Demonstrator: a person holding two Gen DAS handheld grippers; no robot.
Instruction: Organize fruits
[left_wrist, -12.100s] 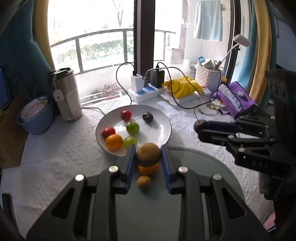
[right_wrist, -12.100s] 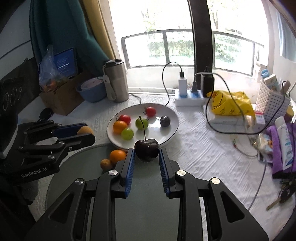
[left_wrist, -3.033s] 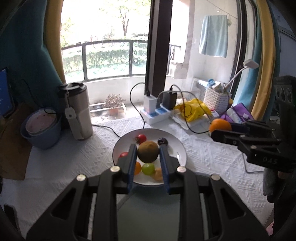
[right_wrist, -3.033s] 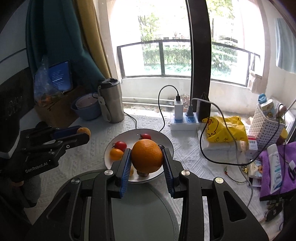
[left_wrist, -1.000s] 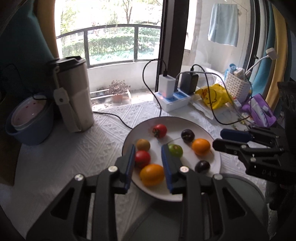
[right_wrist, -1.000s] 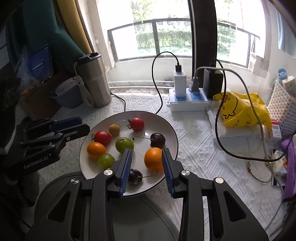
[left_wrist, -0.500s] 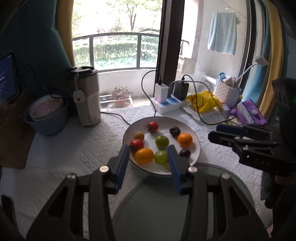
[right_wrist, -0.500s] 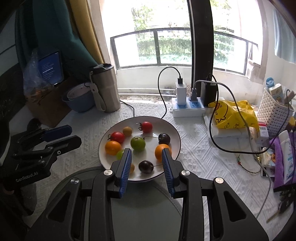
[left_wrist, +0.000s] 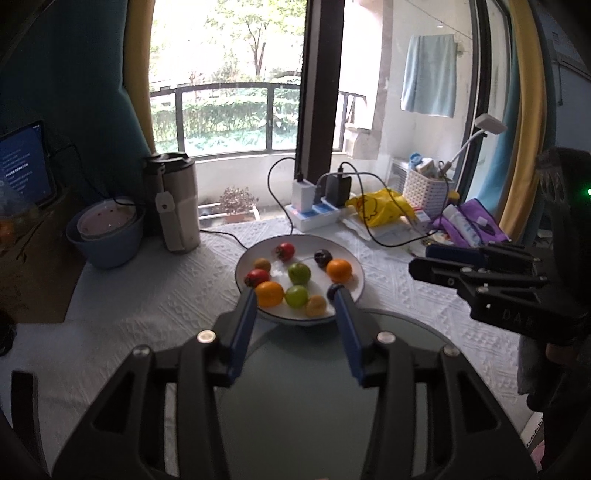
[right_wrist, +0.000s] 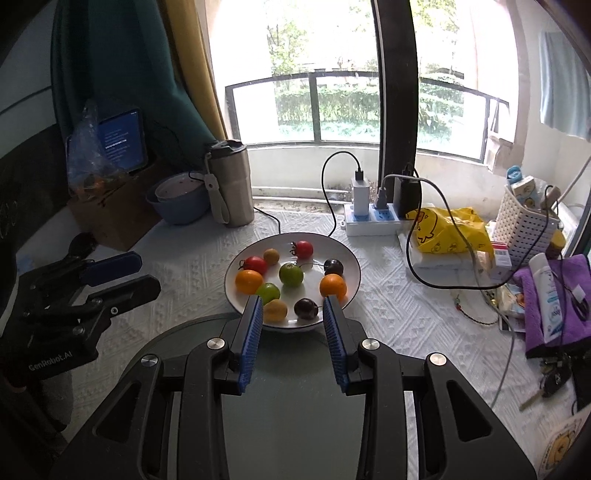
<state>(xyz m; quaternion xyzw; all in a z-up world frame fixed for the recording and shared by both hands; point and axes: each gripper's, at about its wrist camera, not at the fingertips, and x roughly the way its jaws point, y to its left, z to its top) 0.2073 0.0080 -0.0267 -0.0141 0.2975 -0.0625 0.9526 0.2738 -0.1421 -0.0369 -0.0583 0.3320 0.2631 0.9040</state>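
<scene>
Since every fruit now sits on the white plate (right_wrist: 352, 271) mid-tabletop, just past the round glass mat's (right_wrist: 295, 406) far edge, left gripper (left_wrist: 297, 291) (jaws just opened wider) and right gripper (right_wrist: 293, 300) both hover empty, jaws parted, sorting apparently done.

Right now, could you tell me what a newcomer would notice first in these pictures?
The eye lands first on the white plate in the middle of the table, holding small red, orange, green and dark fruits. Close to the camera, the right claw and the left claw both stand empty in front of it. Behind the plate, a power strip with trailing cables sits below the bright window.
</scene>
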